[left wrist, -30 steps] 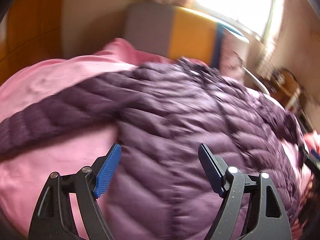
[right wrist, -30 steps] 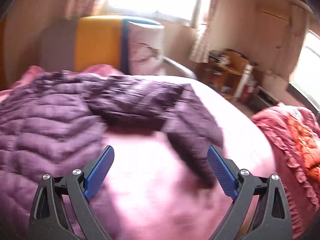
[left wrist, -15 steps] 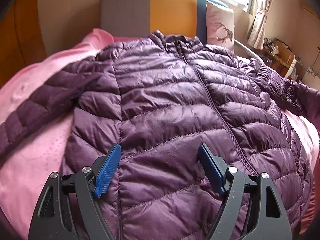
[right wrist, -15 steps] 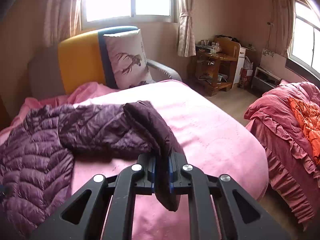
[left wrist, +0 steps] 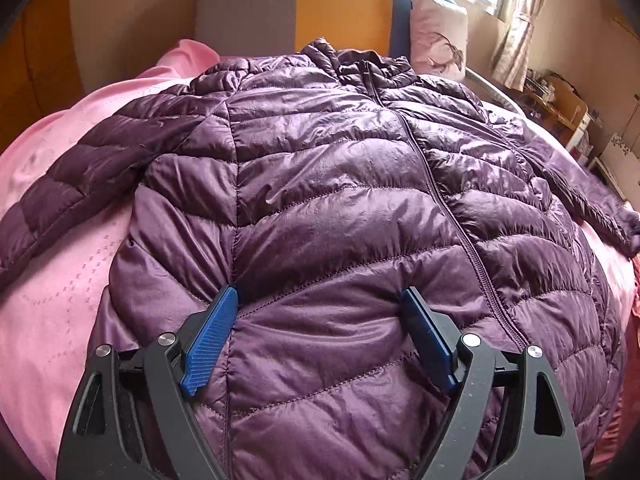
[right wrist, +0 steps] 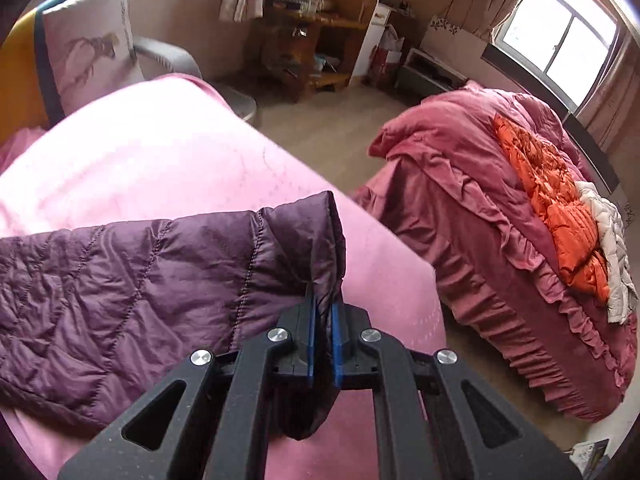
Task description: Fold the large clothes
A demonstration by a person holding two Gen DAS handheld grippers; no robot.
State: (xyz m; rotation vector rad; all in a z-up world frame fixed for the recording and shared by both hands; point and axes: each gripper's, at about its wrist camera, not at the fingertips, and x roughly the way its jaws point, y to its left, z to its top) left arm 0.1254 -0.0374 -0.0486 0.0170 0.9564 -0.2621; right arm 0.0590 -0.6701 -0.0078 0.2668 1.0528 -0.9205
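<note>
The sleeve cuff (right wrist: 320,248) is being pinched between the closed pads of the right gripper (right wrist: 323,340); the left gripper (left wrist: 320,340) is being opened further, pressed into the jacket (left wrist: 340,200) body, nothing clamped. The jacket is being kept spread flat, zipped, on the pink bed (left wrist: 52,300); 0 folds are judged complete, both sleeves and the body remaining.

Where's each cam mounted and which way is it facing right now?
Left wrist: on the left gripper, angled down over the purple jacket spread on the pink bed, toward the headboard; both blue-padded fingers show, opening, resting on the fabric without pinching it.
Right wrist: on the right gripper, angled down across the bed's edge toward a second bed and shelves; its fingers are shut on the jacket's sleeve cuff.
Shared: the jacket, pink bed and deer-print pillow.
</note>
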